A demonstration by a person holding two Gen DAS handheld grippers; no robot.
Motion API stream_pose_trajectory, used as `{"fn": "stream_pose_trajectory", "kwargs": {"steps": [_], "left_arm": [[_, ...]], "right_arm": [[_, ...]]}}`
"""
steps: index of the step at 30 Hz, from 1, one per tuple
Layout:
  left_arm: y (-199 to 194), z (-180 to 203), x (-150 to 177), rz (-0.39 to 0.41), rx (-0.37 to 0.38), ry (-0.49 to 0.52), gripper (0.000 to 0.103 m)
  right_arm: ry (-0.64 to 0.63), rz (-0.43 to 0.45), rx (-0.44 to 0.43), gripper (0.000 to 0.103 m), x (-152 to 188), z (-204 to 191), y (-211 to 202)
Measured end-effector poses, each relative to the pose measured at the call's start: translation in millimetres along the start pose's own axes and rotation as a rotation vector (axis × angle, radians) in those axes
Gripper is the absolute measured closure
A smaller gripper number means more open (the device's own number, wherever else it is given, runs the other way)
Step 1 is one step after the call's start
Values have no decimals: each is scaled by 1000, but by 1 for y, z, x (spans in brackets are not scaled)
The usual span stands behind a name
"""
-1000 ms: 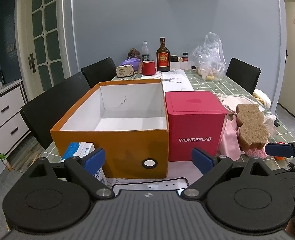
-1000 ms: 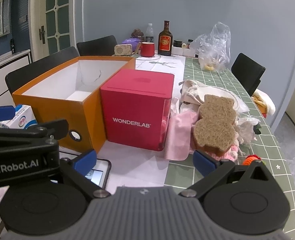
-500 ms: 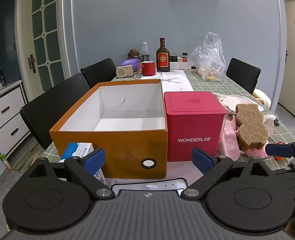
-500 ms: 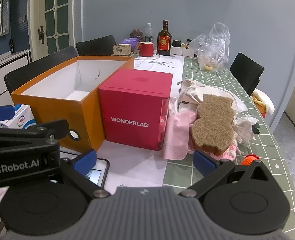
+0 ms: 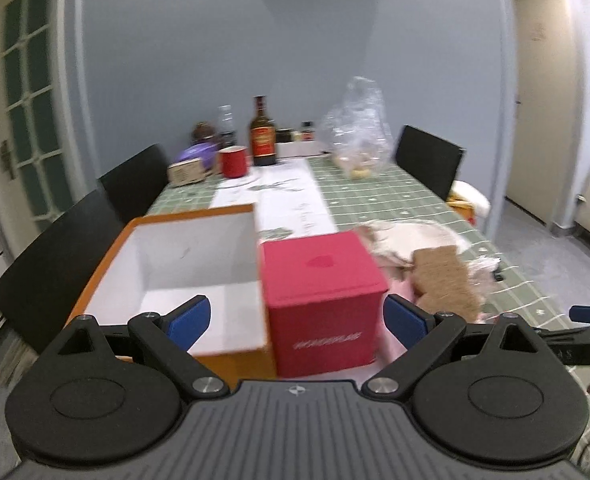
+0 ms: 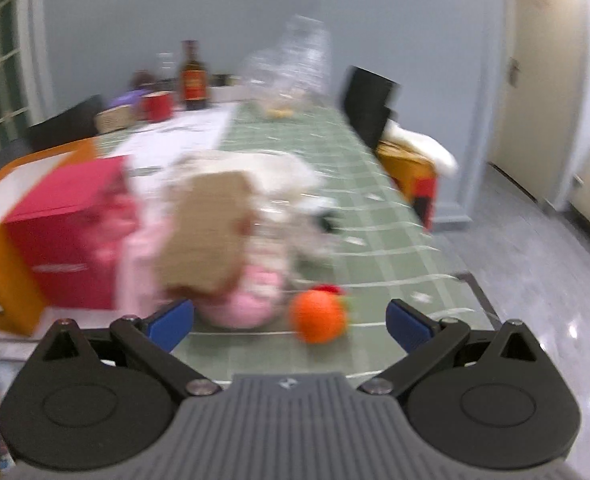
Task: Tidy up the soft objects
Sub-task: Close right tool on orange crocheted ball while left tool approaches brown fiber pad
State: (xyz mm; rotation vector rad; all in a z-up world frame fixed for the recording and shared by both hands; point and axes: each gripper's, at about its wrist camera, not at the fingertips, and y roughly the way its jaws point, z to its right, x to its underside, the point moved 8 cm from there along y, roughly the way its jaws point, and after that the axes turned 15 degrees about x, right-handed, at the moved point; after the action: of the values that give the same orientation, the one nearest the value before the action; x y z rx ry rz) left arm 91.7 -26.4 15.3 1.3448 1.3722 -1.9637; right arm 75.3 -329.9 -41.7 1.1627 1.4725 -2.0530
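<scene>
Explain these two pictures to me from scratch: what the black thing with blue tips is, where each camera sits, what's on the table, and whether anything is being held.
There is no robot here. A person holds a two-finger gripper in each hand, and a fisheye camera on each looks forward along its fingers. The black frame with blue pads is the gripper itself.

The left wrist view shows the left gripper, open and holding nothing, facing an open orange box with a white inside and a closed red box beside it.

The right wrist view, blurred, shows the right gripper, also open and empty. Ahead of it on the green checked tablecloth lie an orange plush ball, a pink soft toy and a brown loofah-like pad. At the far end stand a dark bottle and a red mug.
</scene>
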Motion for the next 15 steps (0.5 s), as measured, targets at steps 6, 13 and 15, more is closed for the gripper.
{"fn": "stream_pose_trajectory", "kwargs": {"steps": [6, 13, 15], "left_arm": [[28, 20, -14, -58, 82, 52, 0], [39, 24, -28, -64, 58, 114, 0], [39, 26, -32, -54, 65, 115, 0]], "right_arm": [[39, -30, -12, 2, 7, 15, 37], [-12, -17, -14, 3, 15, -4, 58], [-28, -3, -22, 3, 17, -8, 60]]}}
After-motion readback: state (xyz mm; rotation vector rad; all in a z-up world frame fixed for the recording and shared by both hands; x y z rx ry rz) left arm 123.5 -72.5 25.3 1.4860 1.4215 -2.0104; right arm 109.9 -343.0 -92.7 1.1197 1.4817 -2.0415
